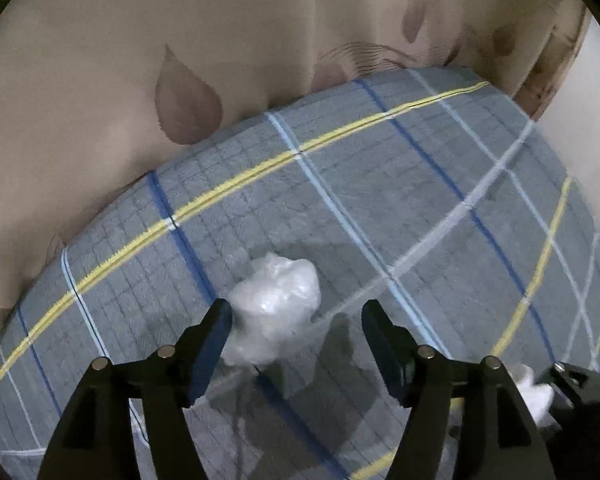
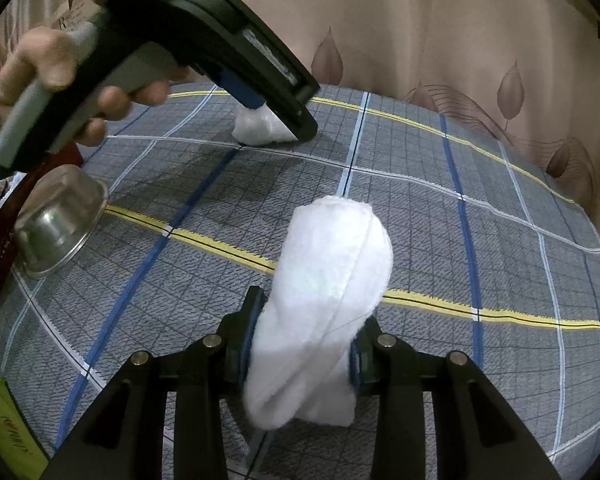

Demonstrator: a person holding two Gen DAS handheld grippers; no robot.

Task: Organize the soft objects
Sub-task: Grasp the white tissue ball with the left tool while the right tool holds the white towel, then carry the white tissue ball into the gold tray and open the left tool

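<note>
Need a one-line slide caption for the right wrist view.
Right gripper clamps a white cloth roll above the plaid sheet.

A home bedroom, by the look of it.

A bed [image 2: 420, 208] spread with a grey-blue plaid sheet crossed by yellow, white and blue lines fills the space, and a beige curtain [image 1: 140, 60] printed with brown leaves hangs right behind it. At the bed's edge sit household odds: a steel bowl [image 2: 60, 224] tipped on its side, a dark red book [image 2: 0, 248] and a green box [image 2: 4, 432].
</note>
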